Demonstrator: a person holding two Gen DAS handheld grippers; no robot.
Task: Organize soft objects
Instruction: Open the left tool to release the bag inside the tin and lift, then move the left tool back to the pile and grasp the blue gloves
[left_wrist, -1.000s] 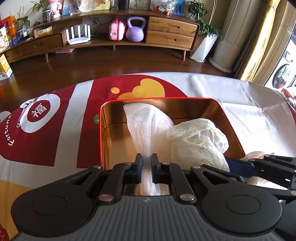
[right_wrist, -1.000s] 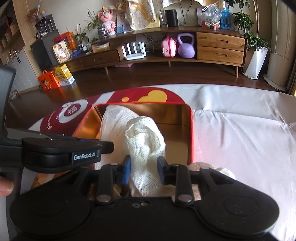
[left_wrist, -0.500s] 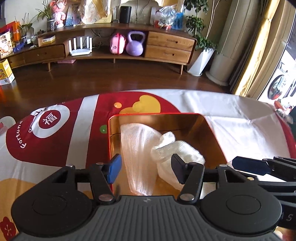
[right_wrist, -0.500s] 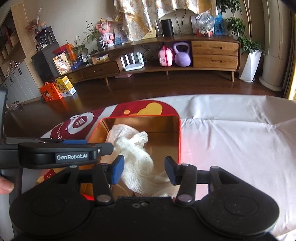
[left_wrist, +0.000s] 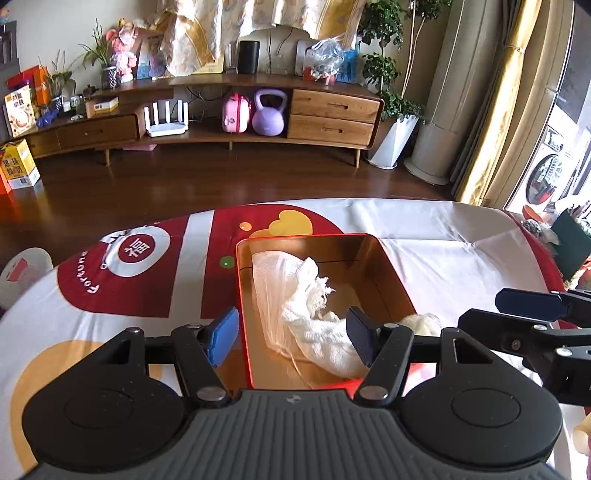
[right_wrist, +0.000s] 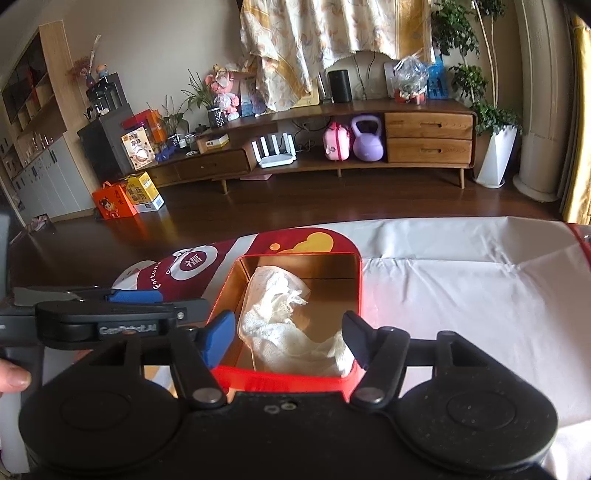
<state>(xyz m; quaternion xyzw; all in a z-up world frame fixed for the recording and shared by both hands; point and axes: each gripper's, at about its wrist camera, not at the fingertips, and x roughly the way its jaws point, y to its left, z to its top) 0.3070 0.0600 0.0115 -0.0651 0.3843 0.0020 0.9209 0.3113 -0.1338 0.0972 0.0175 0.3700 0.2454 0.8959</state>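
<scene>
A white mesh cloth (left_wrist: 295, 299) lies crumpled inside an open red tin with a gold inside (left_wrist: 388, 269); both show in the right wrist view too, the cloth (right_wrist: 284, 317) in the tin (right_wrist: 352, 280). My left gripper (left_wrist: 291, 338) is open and empty, raised above the tin's near end. My right gripper (right_wrist: 286, 338) is open and empty, also above the tin's near edge. Another pale soft object (left_wrist: 424, 319) lies on the table just right of the tin. The right gripper also shows in the left wrist view (left_wrist: 532, 301).
The tin stands on a table with a red, white and yellow printed cover (left_wrist: 147, 273). Objects crowd the table's far right edge (left_wrist: 565, 243). A wooden sideboard (left_wrist: 229, 110) and dark wood floor lie beyond. The left gripper also shows at the left in the right wrist view (right_wrist: 110, 317).
Both grippers were shut on the white cloth a second ago. They opened, let it drop into the tin, and have pulled up and back.
</scene>
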